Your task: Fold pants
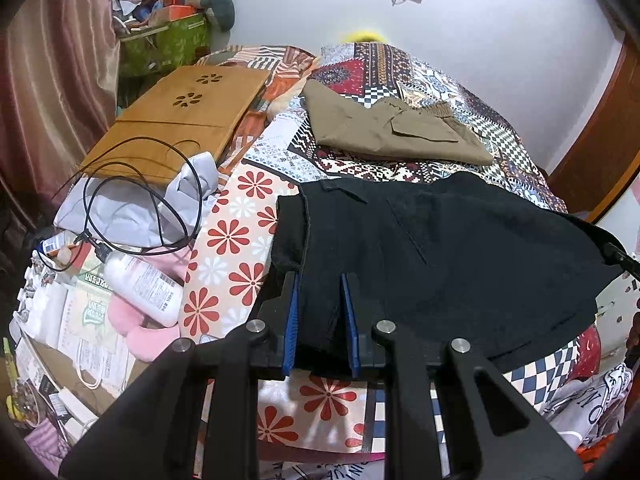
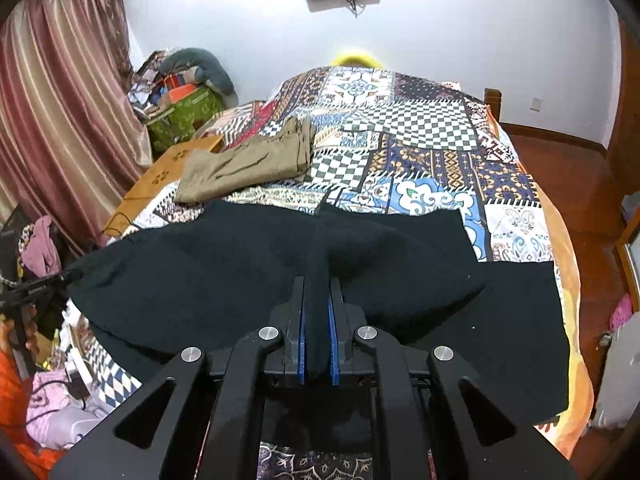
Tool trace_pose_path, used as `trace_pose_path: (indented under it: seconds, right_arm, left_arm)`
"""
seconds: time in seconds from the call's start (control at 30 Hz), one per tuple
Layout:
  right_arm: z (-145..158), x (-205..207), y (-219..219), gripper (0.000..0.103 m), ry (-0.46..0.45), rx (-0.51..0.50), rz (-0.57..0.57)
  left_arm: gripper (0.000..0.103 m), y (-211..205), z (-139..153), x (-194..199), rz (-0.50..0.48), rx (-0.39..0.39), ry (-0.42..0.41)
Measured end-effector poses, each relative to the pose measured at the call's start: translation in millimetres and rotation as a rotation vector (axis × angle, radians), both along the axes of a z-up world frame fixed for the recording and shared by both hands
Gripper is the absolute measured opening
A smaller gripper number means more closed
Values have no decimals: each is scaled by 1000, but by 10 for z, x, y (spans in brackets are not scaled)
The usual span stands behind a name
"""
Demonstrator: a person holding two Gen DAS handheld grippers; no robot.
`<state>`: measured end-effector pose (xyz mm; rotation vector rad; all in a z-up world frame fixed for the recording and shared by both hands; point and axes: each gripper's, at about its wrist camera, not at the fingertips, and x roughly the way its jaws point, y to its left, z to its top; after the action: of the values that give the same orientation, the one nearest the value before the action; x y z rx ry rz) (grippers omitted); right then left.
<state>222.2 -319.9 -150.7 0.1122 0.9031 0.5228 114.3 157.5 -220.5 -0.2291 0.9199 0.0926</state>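
bed (image 2: 420, 136) is covered by a patchwork quilt | black pants (image 2: 224, 276) are spread across its near edge, lifted at two points | left gripper (image 1: 319, 280) is clamped on a fold of them | right gripper (image 2: 317, 282) is closed on another fold

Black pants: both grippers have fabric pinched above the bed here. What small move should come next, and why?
Probably carry both grips forward and lay the lifted edge down. The left gripper and right gripper each pinch the black pants, which hang raised between them, while the khaki pants already lie folded on the bedspread.
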Motion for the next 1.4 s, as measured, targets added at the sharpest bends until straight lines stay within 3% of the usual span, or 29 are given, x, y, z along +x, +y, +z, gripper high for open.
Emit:
trace_pose_path:
  seconds: [0.13, 0.3, 0.43, 0.6, 0.7, 0.87, 1.1, 1.4]
  right_arm:
    - [-3, -65, -11, 7, 12, 5, 3]
    - [-224, -105, -39, 7, 83, -19, 1]
    - [-374, -98, -80, 7, 147, -23, -5]
    - [-361, -96, -55, 9, 155, -63, 6]
    - [-315, -88, -73, 19, 148, -81, -1]
    - [-175, -55, -161, 34, 104, -66, -27]
    - [10, 148, -167, 37, 41, -78, -30]
    - [-13, 618, -1, 37, 8, -138, -2]
  left_arm:
    - [20, 28, -103, -13, -2, -8, 31]
    - [20, 39, -378, -12, -7, -23, 105]
    - [27, 42, -498, -13, -2, -18, 133]
    - [39, 76, -414, -2, 25, 13, 131]
    - [41, 110, -286, 12, 46, 35, 110]
    - [54, 22, -2, 163, 41, 93, 49]
    - [56, -381, 279, 670, -70, 107, -18]
    - [61, -943, 342, 1256, -209, 93, -57]
